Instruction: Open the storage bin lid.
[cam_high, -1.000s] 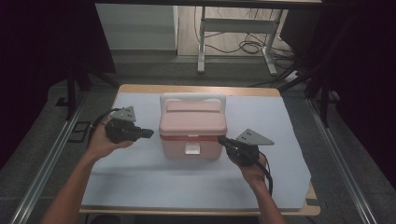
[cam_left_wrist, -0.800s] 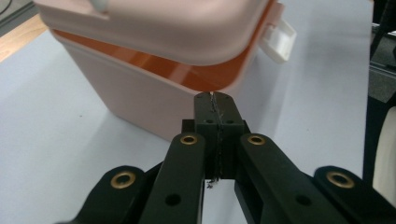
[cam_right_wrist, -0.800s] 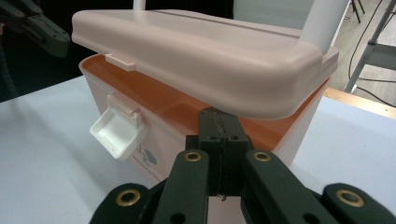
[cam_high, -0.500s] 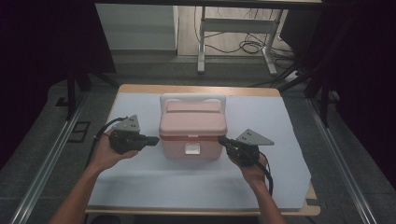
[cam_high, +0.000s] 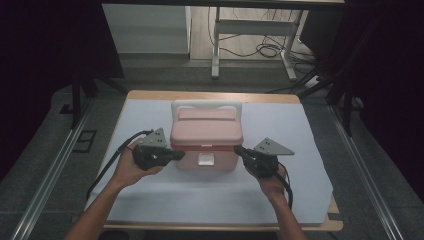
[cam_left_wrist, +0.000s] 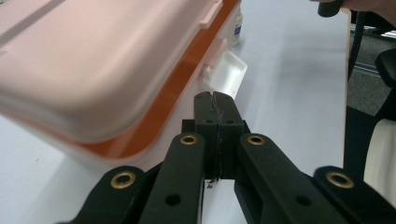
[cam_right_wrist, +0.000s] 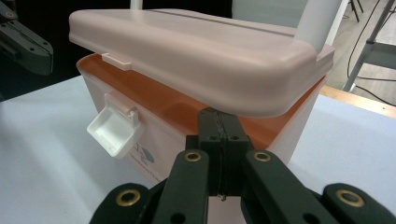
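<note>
A pink lidded box (cam_high: 206, 137) with a white handle (cam_high: 206, 104) stands mid-table. Its lid (cam_right_wrist: 196, 51) sits slightly raised, and an orange gap shows under it. The white front latch (cam_right_wrist: 114, 128) hangs flipped open. My left gripper (cam_high: 181, 155) is shut and empty, its tip by the box's front left corner, just below the lid's edge (cam_left_wrist: 140, 107) and short of the latch (cam_left_wrist: 229, 74). My right gripper (cam_high: 237, 149) is also shut with nothing in it. Its tip (cam_right_wrist: 218, 114) is at the gap under the lid's front right corner.
The white mat (cam_high: 300, 150) covers the wooden table and lies bare around the box. Beyond the far edge stand desk legs (cam_high: 216, 45) with cables on the floor. Metal rails (cam_high: 45, 175) run along both sides of the table.
My left gripper has moved right and toward the person, from the box's left side to its front left corner. The right gripper and the box have stayed put.
</note>
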